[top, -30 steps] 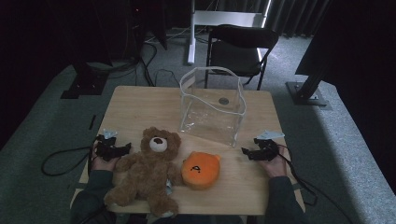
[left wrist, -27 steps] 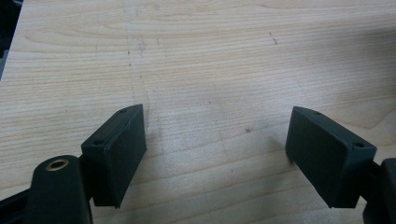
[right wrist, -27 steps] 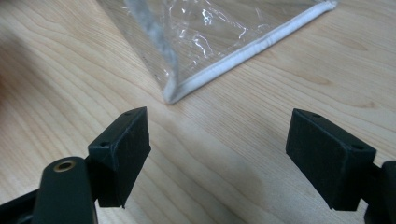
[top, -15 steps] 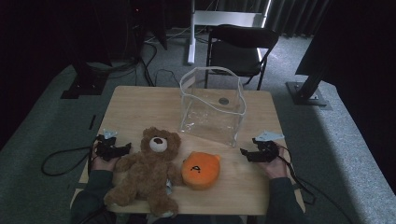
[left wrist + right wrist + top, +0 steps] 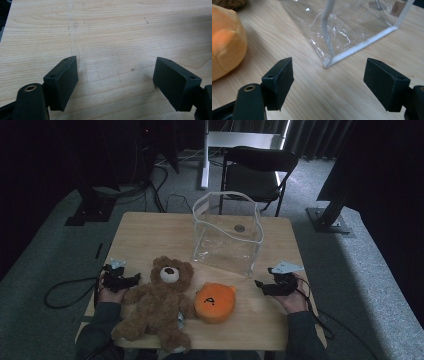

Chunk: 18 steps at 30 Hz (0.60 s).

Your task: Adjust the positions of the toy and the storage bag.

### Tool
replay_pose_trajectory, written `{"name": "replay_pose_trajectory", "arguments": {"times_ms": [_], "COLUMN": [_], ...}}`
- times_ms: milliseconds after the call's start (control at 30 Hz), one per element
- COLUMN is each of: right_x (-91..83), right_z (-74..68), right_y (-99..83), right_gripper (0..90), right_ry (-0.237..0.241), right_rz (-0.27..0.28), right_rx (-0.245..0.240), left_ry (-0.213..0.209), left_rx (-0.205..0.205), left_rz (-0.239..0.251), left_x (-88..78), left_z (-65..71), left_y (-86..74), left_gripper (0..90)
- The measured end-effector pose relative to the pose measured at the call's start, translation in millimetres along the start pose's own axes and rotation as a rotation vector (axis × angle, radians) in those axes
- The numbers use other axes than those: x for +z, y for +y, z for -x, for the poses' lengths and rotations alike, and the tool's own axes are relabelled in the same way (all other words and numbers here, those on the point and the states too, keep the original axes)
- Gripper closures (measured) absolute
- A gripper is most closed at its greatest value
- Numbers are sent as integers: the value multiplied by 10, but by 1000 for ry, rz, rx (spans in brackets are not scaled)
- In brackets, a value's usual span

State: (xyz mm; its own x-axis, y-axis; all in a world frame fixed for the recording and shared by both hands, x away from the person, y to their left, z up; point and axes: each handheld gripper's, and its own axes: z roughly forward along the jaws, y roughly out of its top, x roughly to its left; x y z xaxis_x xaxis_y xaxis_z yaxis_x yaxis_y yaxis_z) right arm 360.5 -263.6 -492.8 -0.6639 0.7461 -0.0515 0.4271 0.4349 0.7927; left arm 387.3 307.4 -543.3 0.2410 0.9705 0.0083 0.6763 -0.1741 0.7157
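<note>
While the round orange plush toy (image 5: 215, 301) lies on the light wooden table (image 5: 150, 232) between brown teddy bear (image 5: 157, 307) and clear plastic bag (image 5: 227, 237), the right gripper (image 5: 260, 284) is released and empty, apparently approaching it; next it must straddle the plush. The right gripper view reveals the bag's white-edged corner just ahead; the left gripper (image 5: 115, 80) gapes over bare wood.

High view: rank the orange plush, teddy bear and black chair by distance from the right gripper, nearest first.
From the right gripper, jaws open:
1. Orange plush, just to its left on the table.
2. Teddy bear, farther left, past the plush, lying next to the left gripper.
3. Black chair, beyond the table's far edge, behind the clear bag.
</note>
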Motion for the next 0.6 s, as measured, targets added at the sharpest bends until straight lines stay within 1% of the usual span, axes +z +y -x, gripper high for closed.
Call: {"name": "replay_pose_trajectory", "arguments": {"times_ms": [233, 300, 333, 433, 600], "right_x": [-43, -54, -61, -69, -73], "right_z": [-91, -113, -121, -143, -203], "right_y": [56, 62, 66, 81, 115], "right_gripper": [229, 237, 239, 238, 238], "right_ry": [13, 5, 7, 14, 29], "right_rz": [17, 20, 29, 31, 38], "right_rx": [-30, -42, -44, -46, -62], "left_ry": [0, 0, 0, 0, 0], "left_rx": [0, 0, 0, 0, 0], "left_rz": [0, 0, 0, 0, 0], "left_x": [0, 0, 0, 0, 0], "left_z": [0, 0, 0, 0, 0], "left_y": [0, 0, 0, 0, 0], "left_gripper": [206, 206, 207, 206, 207]}}
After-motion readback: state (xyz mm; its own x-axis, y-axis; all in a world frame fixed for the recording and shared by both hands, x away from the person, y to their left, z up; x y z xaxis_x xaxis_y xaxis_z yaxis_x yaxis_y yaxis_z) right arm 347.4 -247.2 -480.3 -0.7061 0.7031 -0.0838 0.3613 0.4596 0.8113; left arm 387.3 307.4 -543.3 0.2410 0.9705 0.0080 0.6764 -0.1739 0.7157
